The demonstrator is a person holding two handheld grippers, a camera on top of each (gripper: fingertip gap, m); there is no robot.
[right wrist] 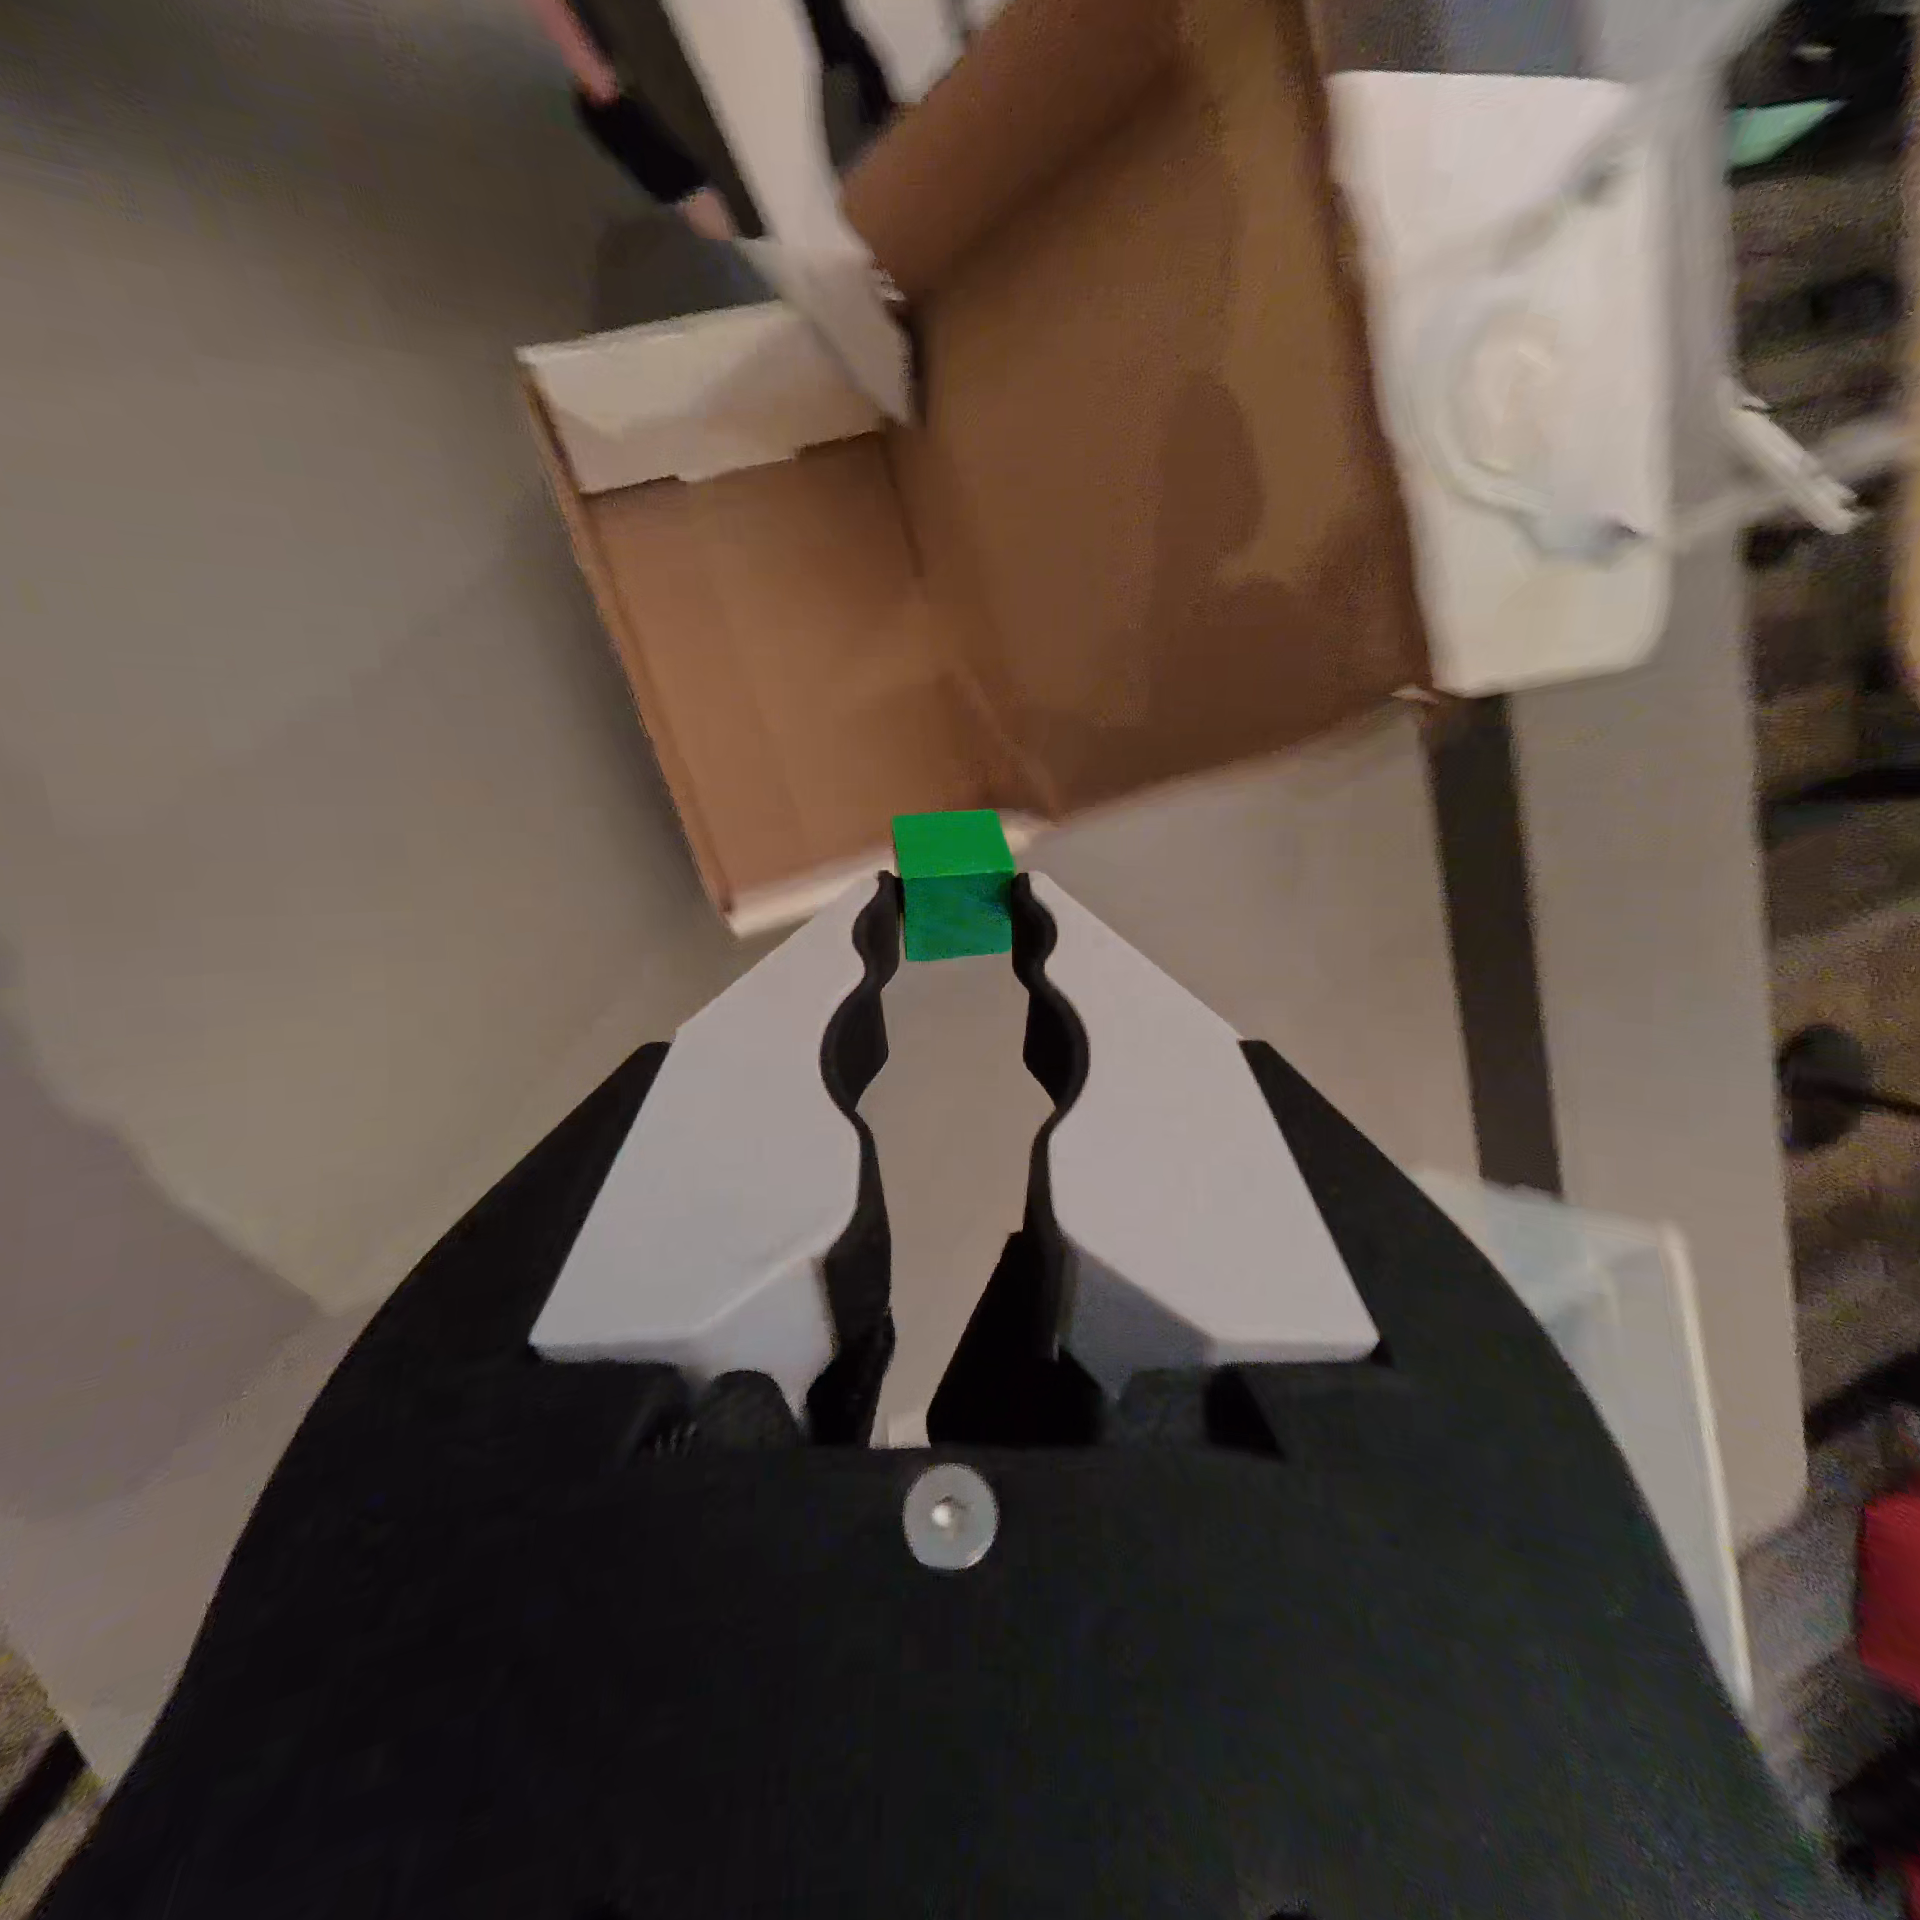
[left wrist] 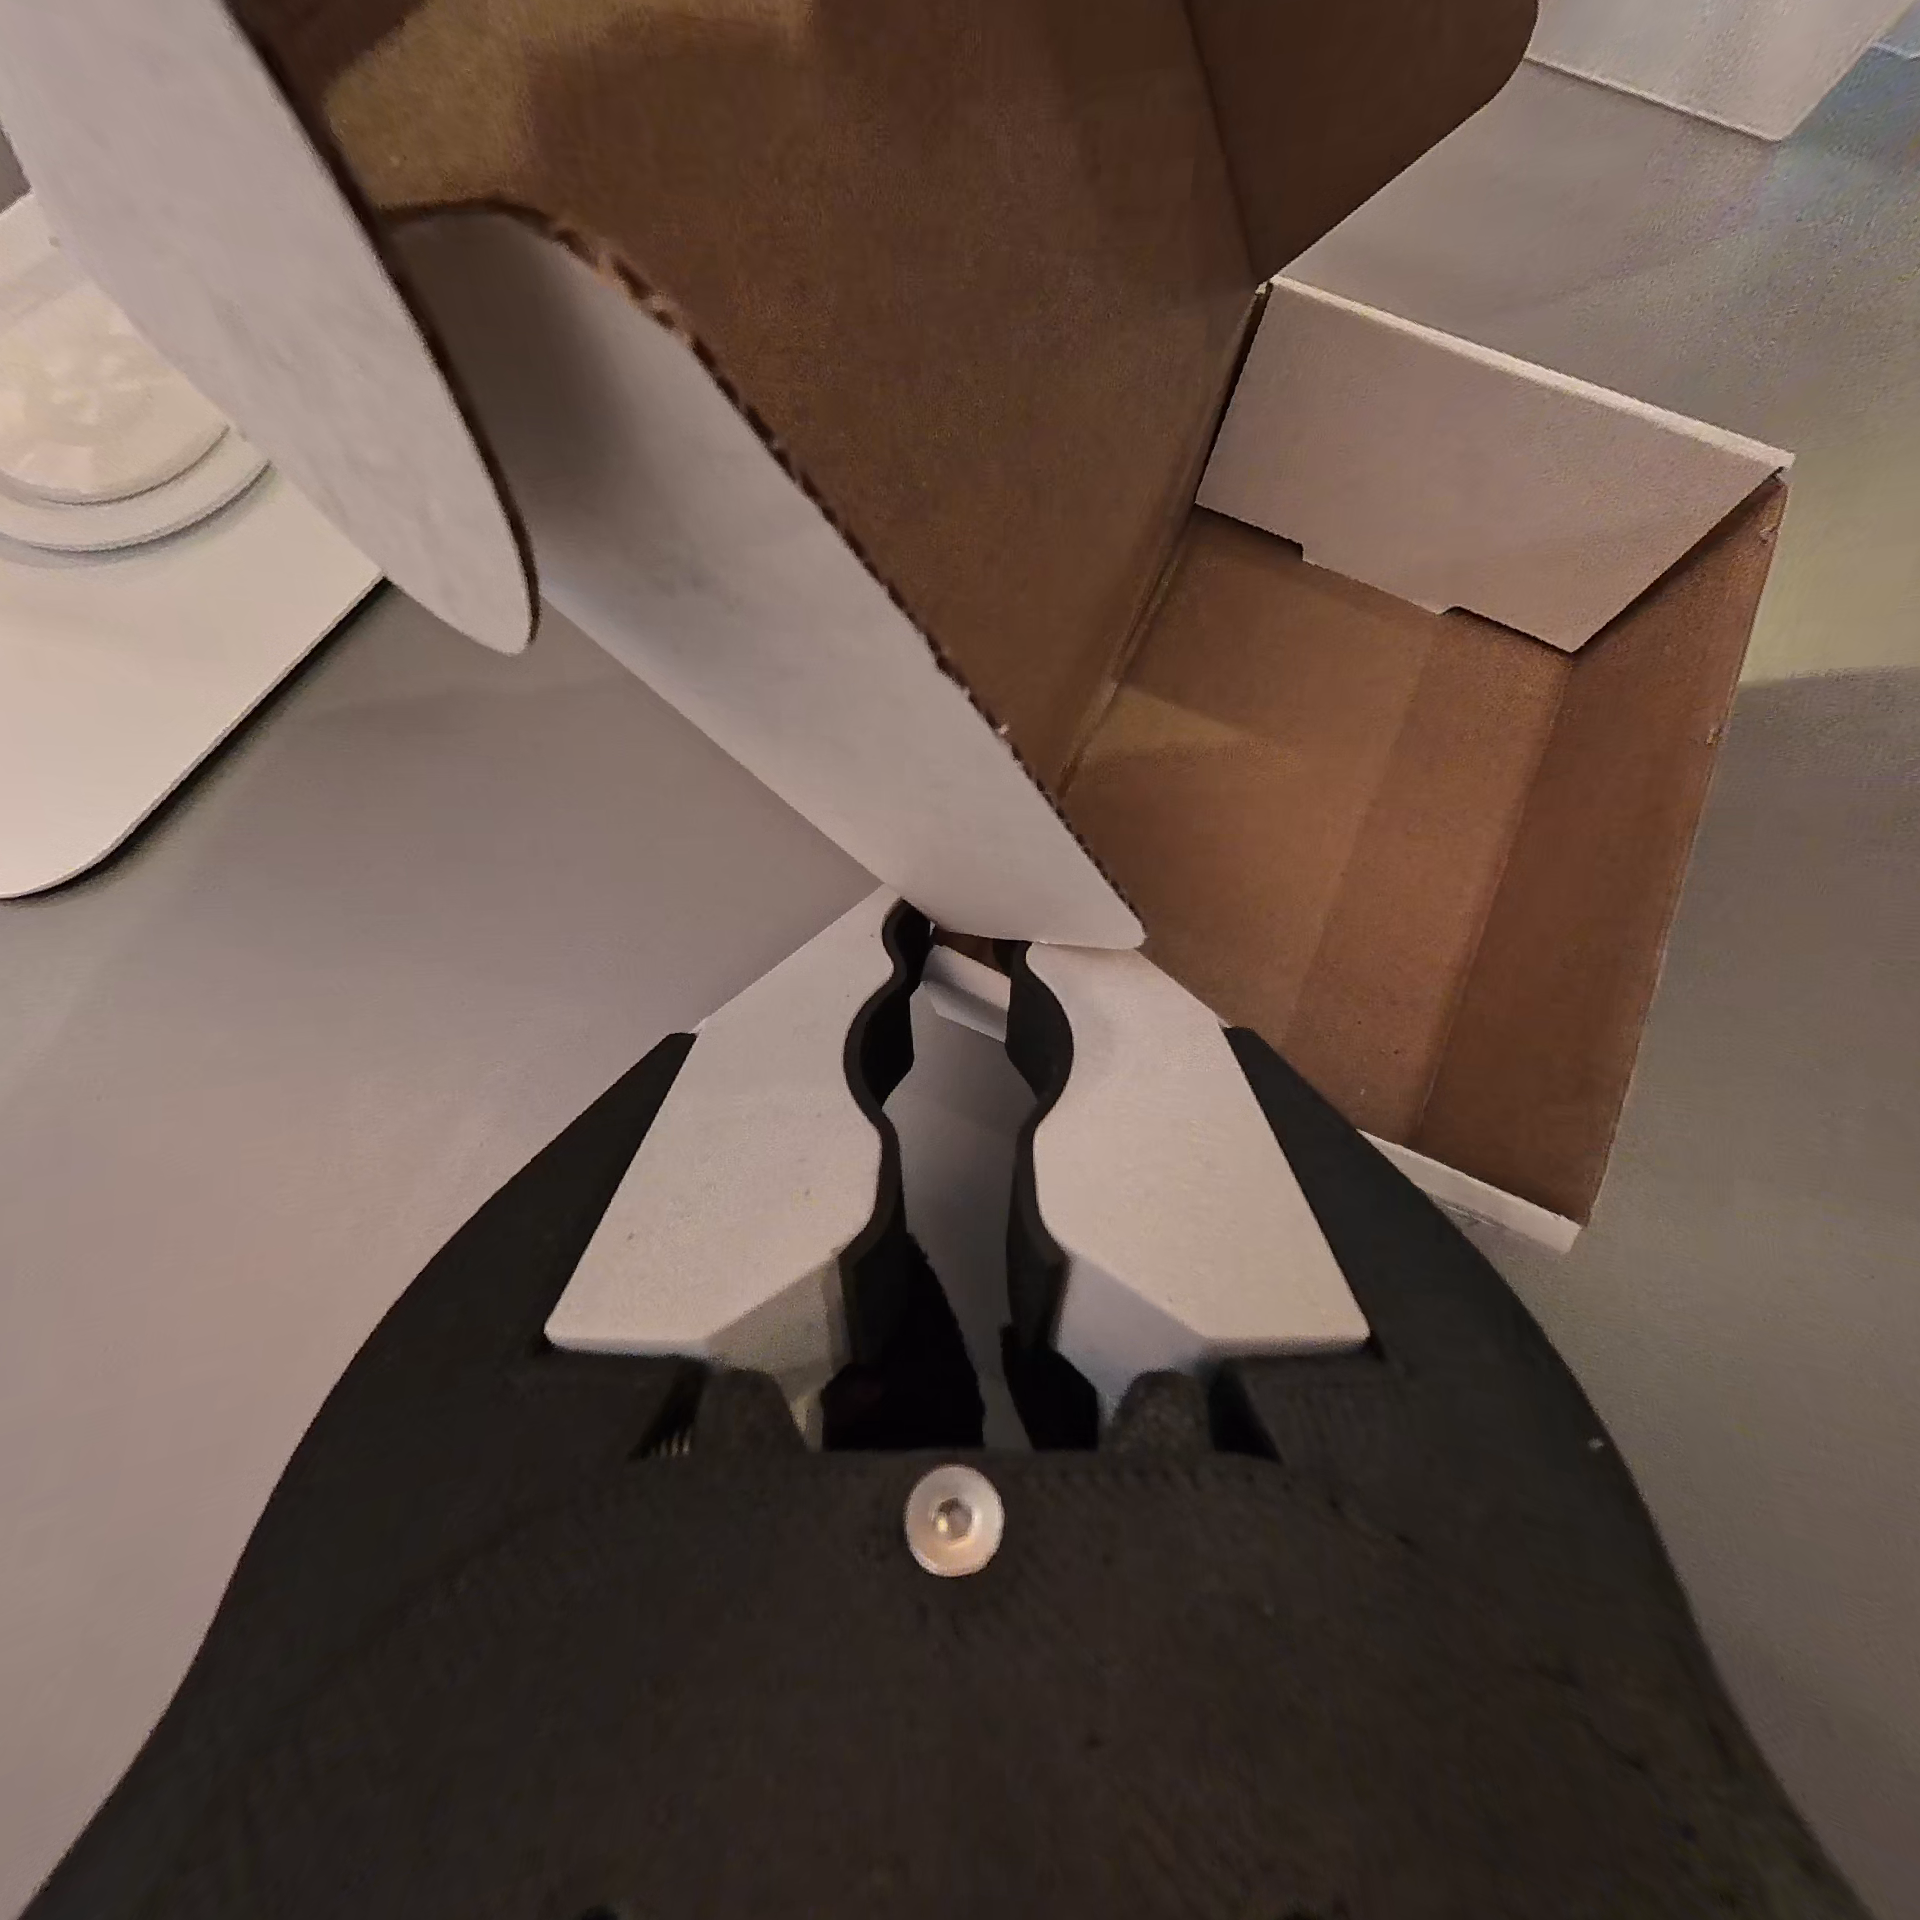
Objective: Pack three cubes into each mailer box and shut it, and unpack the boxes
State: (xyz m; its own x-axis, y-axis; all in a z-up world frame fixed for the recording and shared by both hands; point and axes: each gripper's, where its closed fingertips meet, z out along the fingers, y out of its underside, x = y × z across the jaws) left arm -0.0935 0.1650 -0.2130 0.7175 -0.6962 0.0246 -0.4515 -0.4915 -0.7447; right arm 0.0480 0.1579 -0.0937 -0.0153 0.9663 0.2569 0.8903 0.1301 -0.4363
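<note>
Presently the left hand-held gripper [left wrist: 961,951] is pinched on the front flap of the mailer box [left wrist: 1351,831], whose open tray lies ahead and to its right on the bench [left wrist: 312,1039]. The right hand-held gripper [right wrist: 954,902], clamped on a green cube [right wrist: 953,883], is nearer the tray's near end, which stretches lengthwise straight ahead.

Cardboard, plastic and a smooth tabletop

We see a white-faced corrugated cardboard mailer box [left wrist: 1403,831] with a raw brown matt inside, a glossy green cube [right wrist: 954,883], rough black printed-plastic gripper bodies with smooth matt white fingers [left wrist: 727,1122], and a smooth grey tabletop [left wrist: 312,1039].
</note>
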